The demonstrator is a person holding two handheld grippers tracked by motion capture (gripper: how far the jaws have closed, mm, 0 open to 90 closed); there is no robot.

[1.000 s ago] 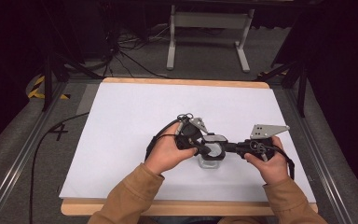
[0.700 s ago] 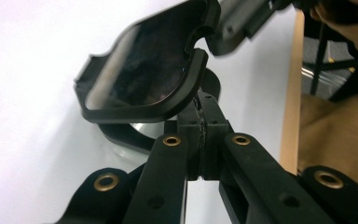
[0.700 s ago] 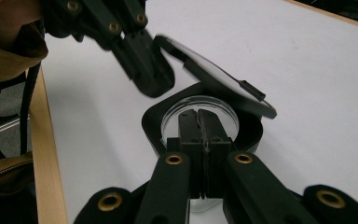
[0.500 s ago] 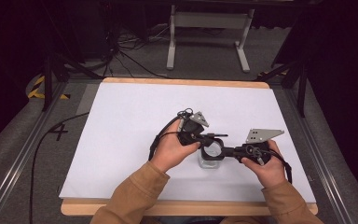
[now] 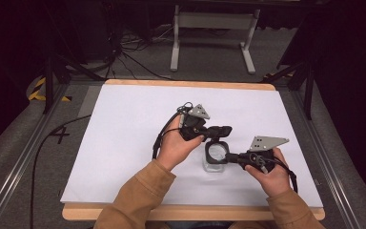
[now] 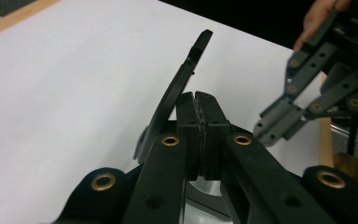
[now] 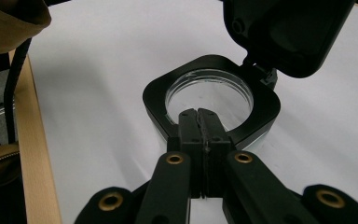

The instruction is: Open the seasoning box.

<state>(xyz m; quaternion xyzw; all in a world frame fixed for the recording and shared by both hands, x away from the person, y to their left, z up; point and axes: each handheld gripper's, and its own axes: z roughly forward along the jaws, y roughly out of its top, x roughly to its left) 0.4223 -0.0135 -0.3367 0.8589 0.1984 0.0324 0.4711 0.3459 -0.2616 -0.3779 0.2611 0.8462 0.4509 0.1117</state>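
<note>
While my left gripper (image 5: 223, 130) sits shut against the raised lid (image 7: 289, 32), my right gripper (image 5: 230, 156) is shut on the jar (image 5: 216, 157) rim near the desk's (image 5: 124, 124) front edge

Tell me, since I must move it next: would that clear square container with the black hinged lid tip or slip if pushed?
The clear square container with the black hinged lid probably slides rather than rolls: its base looks flat on the white table sheet. The raised lid likely makes it top-heavy toward the hinge. Its smooth clear walls may be slippery.
</note>
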